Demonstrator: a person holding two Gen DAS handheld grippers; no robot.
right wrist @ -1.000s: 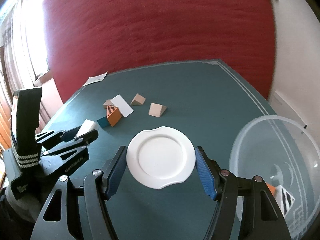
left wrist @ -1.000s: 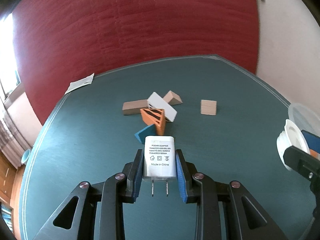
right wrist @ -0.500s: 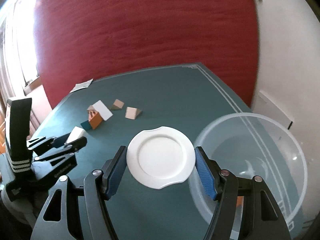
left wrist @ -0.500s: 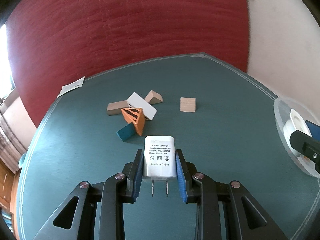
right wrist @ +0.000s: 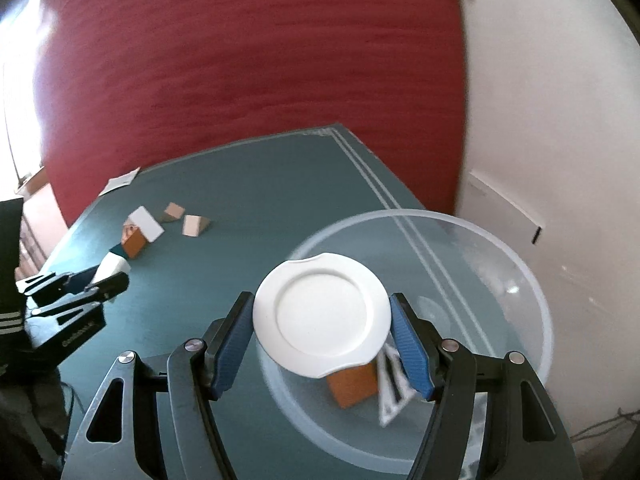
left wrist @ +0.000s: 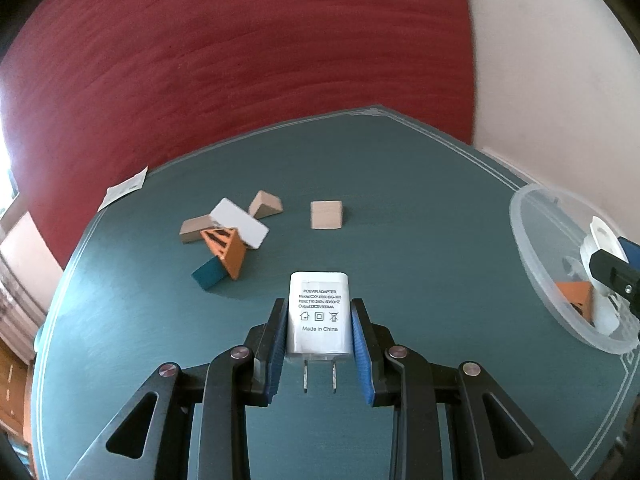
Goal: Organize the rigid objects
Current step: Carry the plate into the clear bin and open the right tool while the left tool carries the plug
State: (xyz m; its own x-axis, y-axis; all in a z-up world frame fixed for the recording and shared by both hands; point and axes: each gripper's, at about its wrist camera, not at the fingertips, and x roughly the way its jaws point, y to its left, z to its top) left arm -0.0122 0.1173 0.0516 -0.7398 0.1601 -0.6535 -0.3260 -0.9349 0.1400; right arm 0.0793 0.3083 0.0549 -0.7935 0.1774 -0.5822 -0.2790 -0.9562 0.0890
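Right wrist view: right gripper (right wrist: 322,336) jaws pinch the white plate (right wrist: 322,314) over the clear bowl (right wrist: 520,280), so I'd lower before releasing — left gripper (left wrist: 319,344) grips the power adapter (left wrist: 319,312), bowl at its 3 o'clock.

Bare table (left wrist: 420,240) is left open ahead of the left hand-held gripper (left wrist: 319,344), flanked by scattered blocks (left wrist: 224,236) ahead-left and a clear bowl (left wrist: 536,264) to the right.
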